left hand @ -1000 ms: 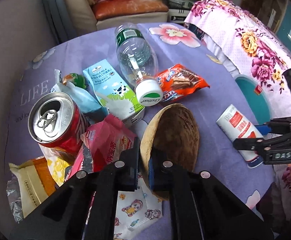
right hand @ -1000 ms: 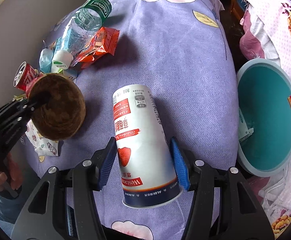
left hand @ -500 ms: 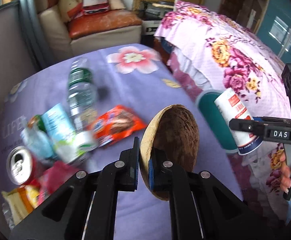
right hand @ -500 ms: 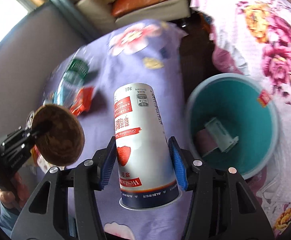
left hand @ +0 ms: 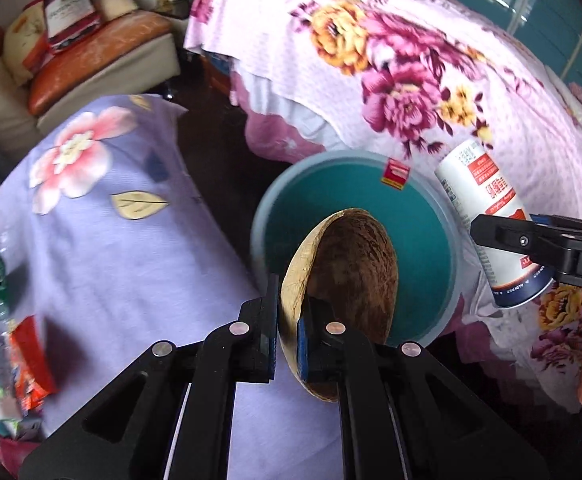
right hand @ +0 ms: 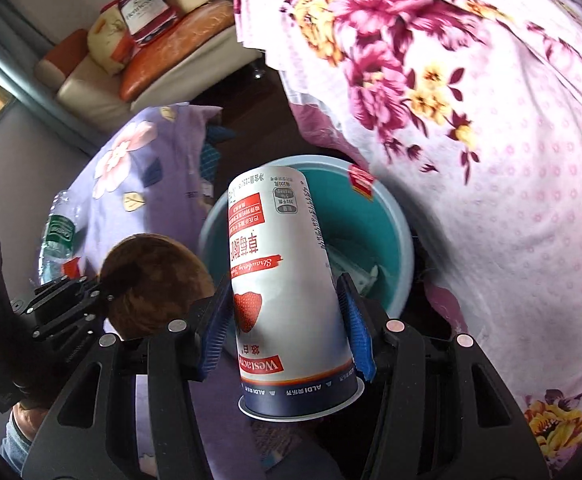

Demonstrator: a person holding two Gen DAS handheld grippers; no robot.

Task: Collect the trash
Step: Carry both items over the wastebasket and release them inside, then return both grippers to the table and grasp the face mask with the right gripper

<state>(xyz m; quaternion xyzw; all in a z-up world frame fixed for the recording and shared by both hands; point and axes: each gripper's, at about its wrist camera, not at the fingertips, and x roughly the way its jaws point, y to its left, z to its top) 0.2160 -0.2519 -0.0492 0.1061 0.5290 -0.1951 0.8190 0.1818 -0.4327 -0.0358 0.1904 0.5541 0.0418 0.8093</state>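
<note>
Since a second ago, both things have been carried off the purple flowered tablecloth (left hand: 103, 248).

Left wrist view: the brown half coconut shell (left hand: 343, 276) is pinched at its rim by the left gripper (left hand: 287, 334), just above the round teal bucket (left hand: 269, 216).

Right wrist view: the tall white strawberry yogurt cup (right hand: 287, 292) is squeezed by the right gripper (right hand: 287, 320), pointing forward, with the bucket (right hand: 405, 252) straight ahead and below. Both seem equally near.

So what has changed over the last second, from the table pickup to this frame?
Both grippers swung from the purple table toward the teal bin. The left gripper carried the coconut shell to the bin's near rim, and the right gripper lifted the yogurt cup off the table to above the bin. Both grips are unchanged, and the bottle and wrappers stay on the table.
</note>
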